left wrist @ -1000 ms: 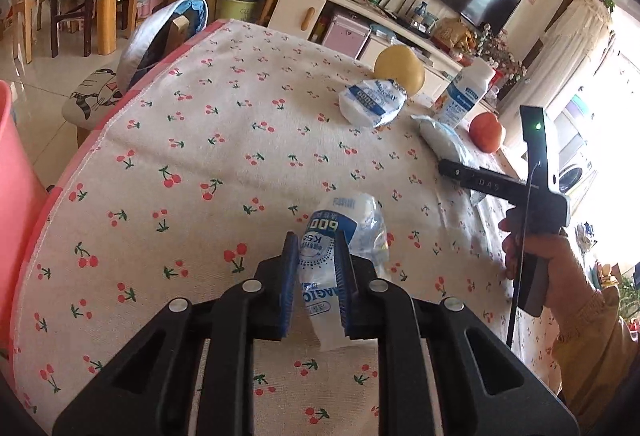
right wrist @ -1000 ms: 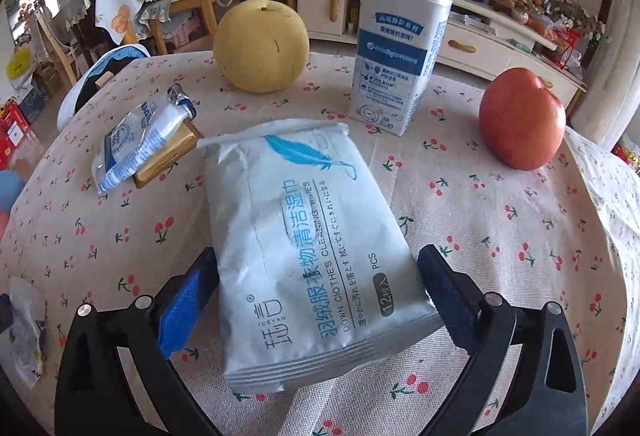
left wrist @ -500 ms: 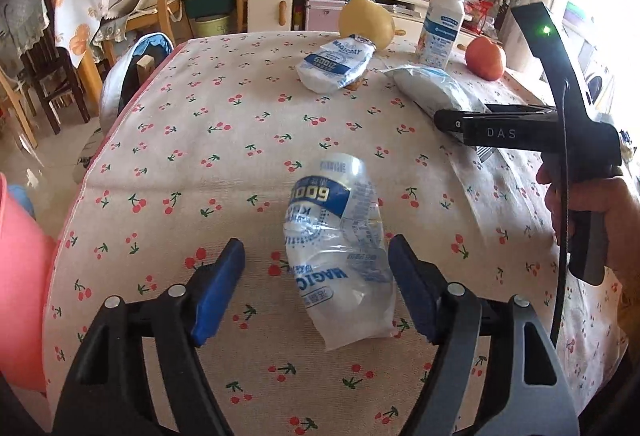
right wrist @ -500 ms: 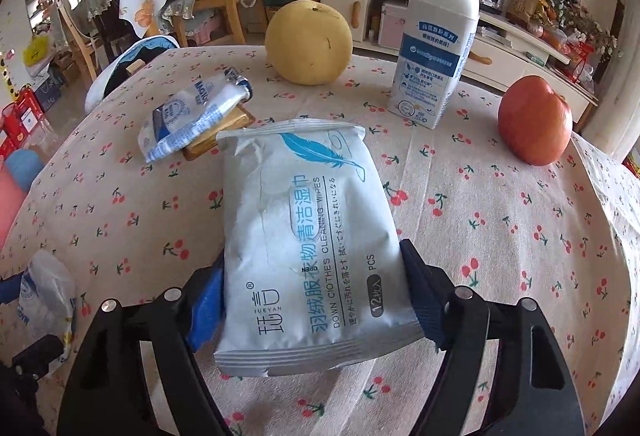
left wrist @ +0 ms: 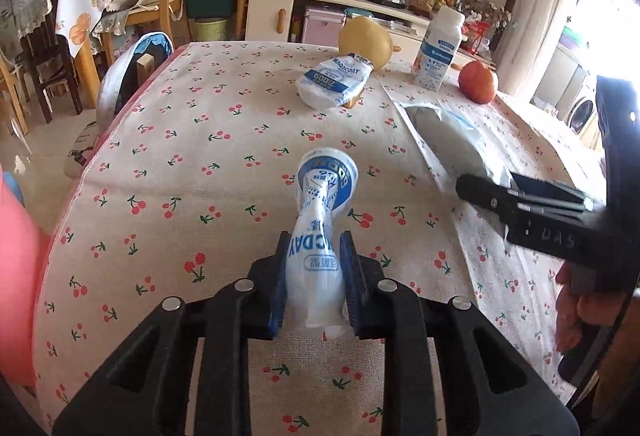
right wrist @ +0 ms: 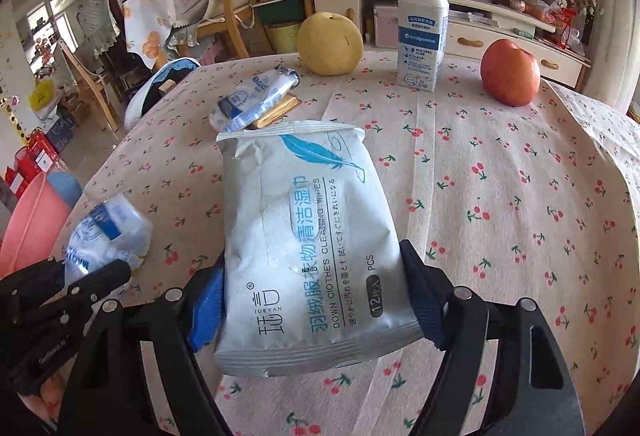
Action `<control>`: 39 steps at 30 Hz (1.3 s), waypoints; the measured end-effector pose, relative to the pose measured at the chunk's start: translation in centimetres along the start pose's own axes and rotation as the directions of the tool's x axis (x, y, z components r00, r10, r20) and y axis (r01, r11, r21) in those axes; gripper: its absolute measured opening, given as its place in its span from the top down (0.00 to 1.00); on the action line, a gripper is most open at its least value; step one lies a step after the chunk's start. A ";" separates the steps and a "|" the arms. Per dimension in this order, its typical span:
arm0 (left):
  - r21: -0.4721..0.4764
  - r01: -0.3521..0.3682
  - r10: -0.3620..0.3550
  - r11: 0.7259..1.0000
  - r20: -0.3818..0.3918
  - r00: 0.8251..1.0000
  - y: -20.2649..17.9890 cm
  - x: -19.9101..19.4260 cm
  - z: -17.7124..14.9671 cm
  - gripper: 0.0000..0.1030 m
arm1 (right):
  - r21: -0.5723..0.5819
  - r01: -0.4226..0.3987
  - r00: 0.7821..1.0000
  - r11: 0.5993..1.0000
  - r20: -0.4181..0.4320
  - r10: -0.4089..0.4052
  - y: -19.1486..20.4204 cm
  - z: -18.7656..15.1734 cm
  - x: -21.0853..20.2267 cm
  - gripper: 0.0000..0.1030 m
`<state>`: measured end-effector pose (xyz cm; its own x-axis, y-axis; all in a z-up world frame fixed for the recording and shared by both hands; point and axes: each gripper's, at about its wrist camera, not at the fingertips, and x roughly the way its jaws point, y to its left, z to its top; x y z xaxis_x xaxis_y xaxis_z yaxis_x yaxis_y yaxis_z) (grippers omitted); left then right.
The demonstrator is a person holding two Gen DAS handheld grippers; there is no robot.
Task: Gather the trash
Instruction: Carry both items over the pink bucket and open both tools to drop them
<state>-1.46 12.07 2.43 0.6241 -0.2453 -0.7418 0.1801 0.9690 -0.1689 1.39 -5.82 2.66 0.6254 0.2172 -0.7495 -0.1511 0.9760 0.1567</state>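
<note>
From the left wrist: two crumpled plastic wrappers, one pear (left wrist: 365, 41), one milk bottle (left wrist: 439, 50), one apple (left wrist: 478, 82). The left gripper (left wrist: 314, 278) points steeply down, its jaws clamped on the near wrapper (left wrist: 320, 232) at 6 o'clock; the second wrapper (left wrist: 334, 84) lies at 12 o'clock against the pear. A hand (left wrist: 580, 310) holds the right gripper (left wrist: 486, 202) at 3 o'clock.

From the right wrist: one wipes pack (right wrist: 306, 248) (feather logo on top) sits squeezed between the right gripper's pads, centre frame above the cherry-print tablecloth (right wrist: 520, 204). One pink bin (right wrist: 30, 222) shows at 9 o'clock.
</note>
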 end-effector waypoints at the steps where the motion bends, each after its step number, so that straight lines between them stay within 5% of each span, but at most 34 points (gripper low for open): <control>1: -0.012 0.008 -0.008 1.000 0.009 1.000 0.2 -0.3 0.1 0.75 | 0.003 -0.010 1.000 1.000 0.004 0.010 0.5 -0.1 -0.4 0.25; 8: -0.142 0.003 0.015 0.990 0.129 0.992 3.9 -4.4 1.3 0.75 | -0.066 -0.094 0.994 0.993 0.045 0.097 6.5 1.2 -3.1 0.25; 13: -0.309 -0.089 0.171 0.947 0.250 0.953 9.0 -9.0 1.3 0.75 | -0.159 -0.180 0.979 0.971 0.071 0.193 13.0 3.1 -4.7 0.25; 16: -0.434 -0.184 0.326 0.882 0.281 0.903 12.7 -11.6 0.7 0.75 | -0.224 -0.238 0.965 0.945 0.061 0.257 17.6 4.2 -5.0 0.25; 20: -0.606 -0.273 0.492 0.747 0.229 0.840 18.0 -13.9 -0.8 0.75 | -0.318 -0.303 0.945 0.898 0.023 0.327 24.4 4.9 -4.5 0.25; 23: -0.699 -0.290 0.527 0.653 0.146 0.837 21.8 -14.3 -2.1 0.75 | -0.379 -0.344 0.931 0.859 -0.019 0.365 29.3 5.0 -3.5 0.25; 26: -0.754 -0.268 0.517 0.600 0.110 0.849 24.0 -14.5 -3.2 0.75 | -0.417 -0.377 0.920 0.827 -0.063 0.387 33.3 4.6 -2.2 0.25; 32: -0.803 -0.263 0.503 0.535 0.052 0.863 27.2 -14.4 -4.5 0.74 | -0.388 -0.451 0.891 0.804 -0.136 0.434 36.3 3.9 0.6 0.24; 37: -0.814 -0.266 0.507 0.516 0.039 0.861 28.4 -14.5 -5.0 0.74 | -0.315 -0.534 0.846 0.785 -0.207 0.492 36.3 3.6 2.3 0.23; 39: -0.814 -0.270 0.509 0.515 0.037 0.860 28.5 -14.4 -5.0 0.72 | -0.293 -0.538 0.843 0.791 -0.204 0.498 36.0 3.7 2.8 0.19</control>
<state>-9.09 43.39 5.03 0.6567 0.2813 -0.6997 -0.6942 0.5880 -0.4151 0.53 29.98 8.64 0.2958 0.6657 -0.6851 -0.6802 0.6504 0.3382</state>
